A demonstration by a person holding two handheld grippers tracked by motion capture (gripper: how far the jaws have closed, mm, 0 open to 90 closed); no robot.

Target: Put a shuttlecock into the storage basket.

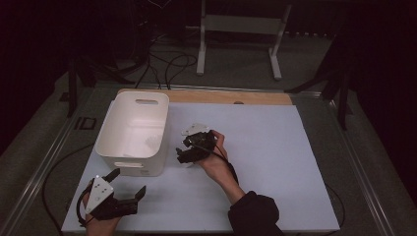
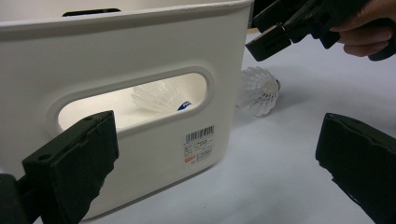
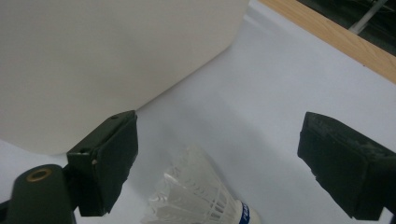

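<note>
Shuttlecock [image 3: 205,198] lying on its side on the worktop [image 3: 261,107], cork pointing right; right gripper [image 3: 219,158] fingers wide apart, empty.

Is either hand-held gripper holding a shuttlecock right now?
No. Both are open; the right hand-held gripper is above the shuttlecock lying on the table beside the bin.

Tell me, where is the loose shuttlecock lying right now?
The shuttlecock lies on the white table, just right of the white bin, between the right gripper's open jaws.
</note>
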